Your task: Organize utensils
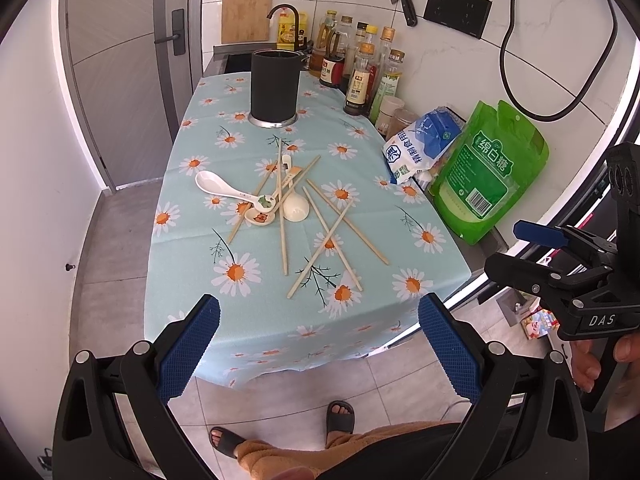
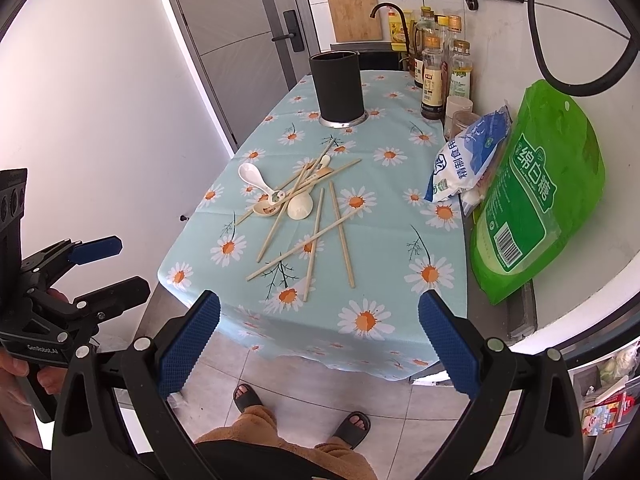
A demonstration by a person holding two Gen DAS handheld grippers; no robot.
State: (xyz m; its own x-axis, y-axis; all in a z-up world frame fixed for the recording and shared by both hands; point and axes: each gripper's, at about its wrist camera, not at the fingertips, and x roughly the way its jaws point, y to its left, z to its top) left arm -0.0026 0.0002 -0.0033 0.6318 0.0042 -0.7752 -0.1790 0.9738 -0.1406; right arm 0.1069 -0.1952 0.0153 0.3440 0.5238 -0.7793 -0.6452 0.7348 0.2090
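Several wooden chopsticks (image 1: 331, 229) and ceramic spoons, among them a white spoon (image 1: 216, 185), lie jumbled in the middle of the daisy tablecloth (image 1: 192, 240); the chopsticks (image 2: 316, 236) and white spoon (image 2: 256, 178) also show in the right wrist view. A tall black utensil holder (image 1: 275, 85) stands upright behind them, also in the right wrist view (image 2: 338, 86). My left gripper (image 1: 320, 344) is open and empty, held off the table's near edge. My right gripper (image 2: 320, 344) is open and empty, also short of the near edge.
A green sugar bag (image 1: 486, 176) and a blue-white salt bag (image 1: 420, 148) lean at the table's right edge against the wall. Sauce and oil bottles (image 1: 362, 72) crowd the back right. A sink tap (image 1: 286, 16) and cutting board (image 1: 246, 12) stand behind. My sandalled feet (image 1: 340, 416) are below.
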